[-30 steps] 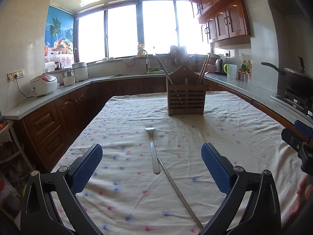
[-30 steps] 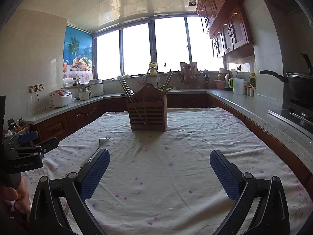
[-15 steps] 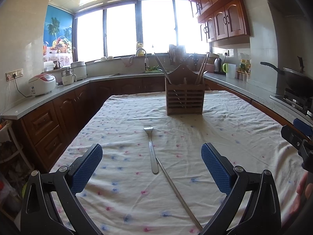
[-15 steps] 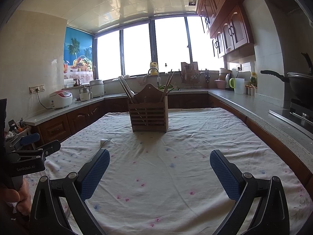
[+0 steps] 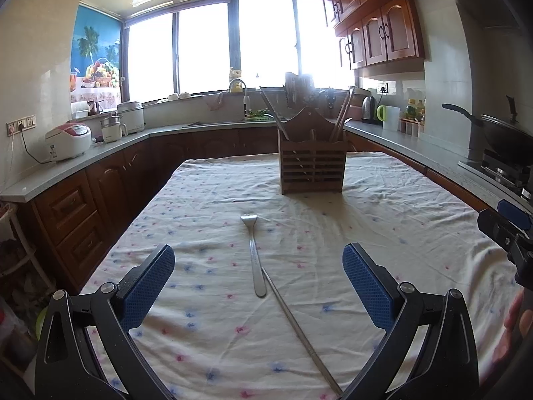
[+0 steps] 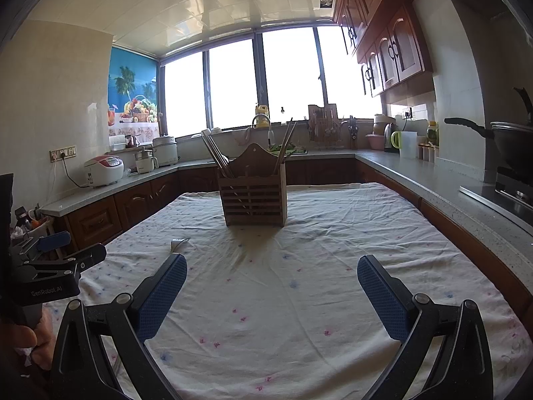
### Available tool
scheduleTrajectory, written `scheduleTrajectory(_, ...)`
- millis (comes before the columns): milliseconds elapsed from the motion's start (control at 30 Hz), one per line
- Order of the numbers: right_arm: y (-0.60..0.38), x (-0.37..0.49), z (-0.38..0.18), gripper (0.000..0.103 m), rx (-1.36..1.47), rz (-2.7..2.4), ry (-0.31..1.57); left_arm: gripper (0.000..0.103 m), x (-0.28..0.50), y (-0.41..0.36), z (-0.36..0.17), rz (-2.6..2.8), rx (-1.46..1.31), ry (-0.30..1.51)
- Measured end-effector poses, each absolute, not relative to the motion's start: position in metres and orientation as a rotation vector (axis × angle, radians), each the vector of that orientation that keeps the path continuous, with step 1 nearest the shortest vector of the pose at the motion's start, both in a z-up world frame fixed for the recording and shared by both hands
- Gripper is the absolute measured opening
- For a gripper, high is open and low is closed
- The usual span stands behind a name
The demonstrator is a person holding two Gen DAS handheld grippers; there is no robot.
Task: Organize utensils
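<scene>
While both tools hang above the cloth with nothing between their pads, no utensil has yet been secured. The left gripper is spread wide and empty; the right gripper is likewise spread wide and empty, over bare tablecloth.

Nearest the left gripper, a metal chopstick lies diagonally on the cloth, its far tip just beside the handle end of a fork. Whether tip and handle touch cannot be told. The fork lies flat, tines pointing toward the wooden utensil holder, which stands upright farther along the table and already contains several chopsticks. In the right wrist view only the fork's tines show beyond the left finger.

Hazards, as judged from this layout:
- Both items are thin, smooth and flat on soft cloth. A closing grip may pinch fabric with the metal, or slide off it.
- Because fork handle and chopstick tip lie so close, closing on one may drag or flick the other.
- A utensil gripped off-centre is likely to tilt and miss the holder's compartment opening, or strike its rim.
</scene>
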State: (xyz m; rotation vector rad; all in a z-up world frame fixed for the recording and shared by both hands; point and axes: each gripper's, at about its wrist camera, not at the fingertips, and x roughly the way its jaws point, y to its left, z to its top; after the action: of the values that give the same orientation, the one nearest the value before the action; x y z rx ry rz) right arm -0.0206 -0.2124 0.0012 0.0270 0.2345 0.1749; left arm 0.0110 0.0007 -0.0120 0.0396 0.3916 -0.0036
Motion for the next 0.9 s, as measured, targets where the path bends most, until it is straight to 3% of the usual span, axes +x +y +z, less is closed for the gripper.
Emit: scheduleTrajectory(900, -0.212, -0.0115, 0.0026, 0.103, 0.045, 0.175, 0.263, 0.103, 0.0202, 0.0032, -0.0097, -0.016, 0.013, 0.406)
